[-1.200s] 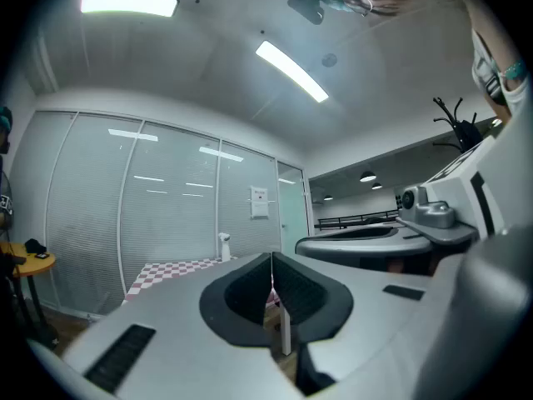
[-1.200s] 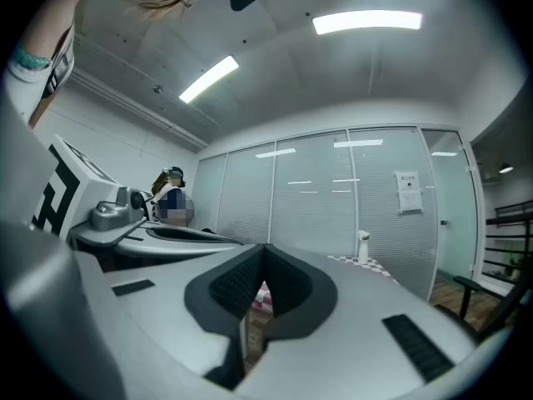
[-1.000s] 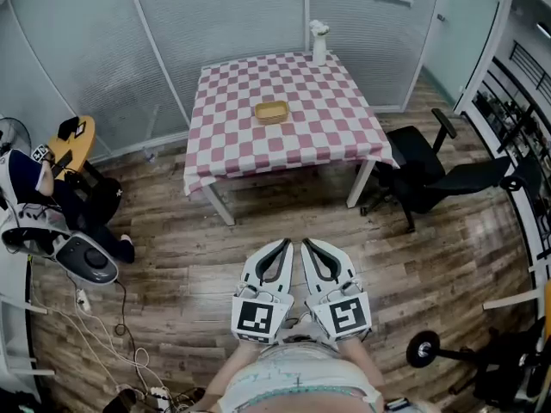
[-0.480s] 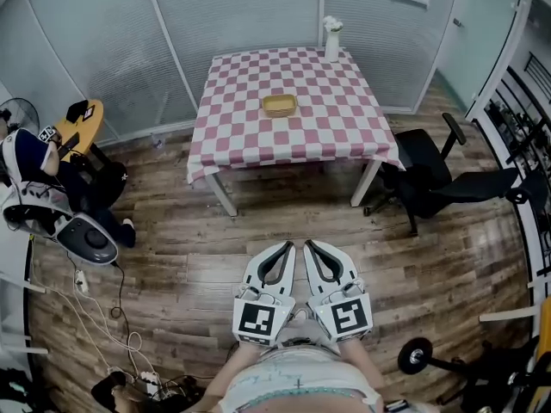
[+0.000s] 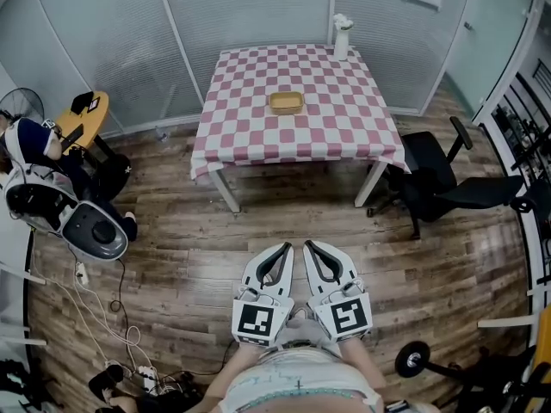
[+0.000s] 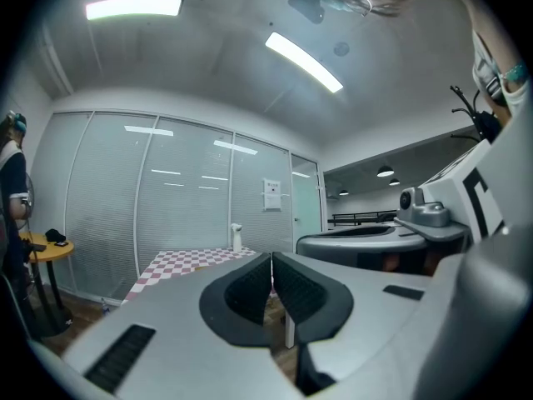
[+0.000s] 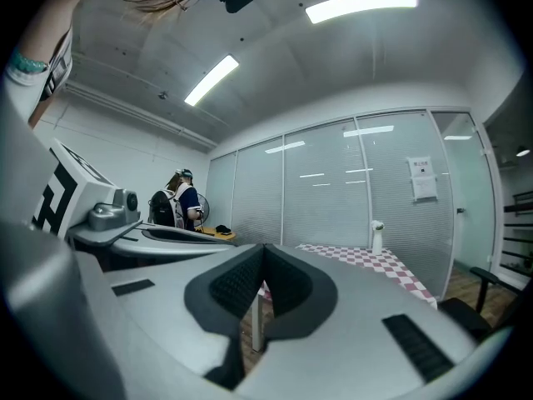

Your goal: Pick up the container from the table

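A small tan container [image 5: 286, 102] sits near the middle of a table with a red-and-white checked cloth [image 5: 250, 136], far ahead of me in the head view. My left gripper [image 5: 285, 246] and right gripper [image 5: 309, 245] are held side by side close to my body, over the wooden floor, well short of the table. Both point level toward the table. The left gripper [image 6: 271, 261] has its jaws pressed together with nothing between them. So does the right gripper [image 7: 264, 250]. The checked table [image 6: 196, 260] shows far off in the left gripper view.
A white vase [image 5: 342, 25] stands at the table's far right corner. A black office chair [image 5: 448, 175] is right of the table. A person [image 5: 34, 144] stands at left by a small round yellow table [image 5: 86, 114]. Cables [image 5: 112, 334] lie on the floor at left.
The view has drifted: the table and container sit a little further right and lower in the picture than a second ago. Both grippers keep their place and stay shut.
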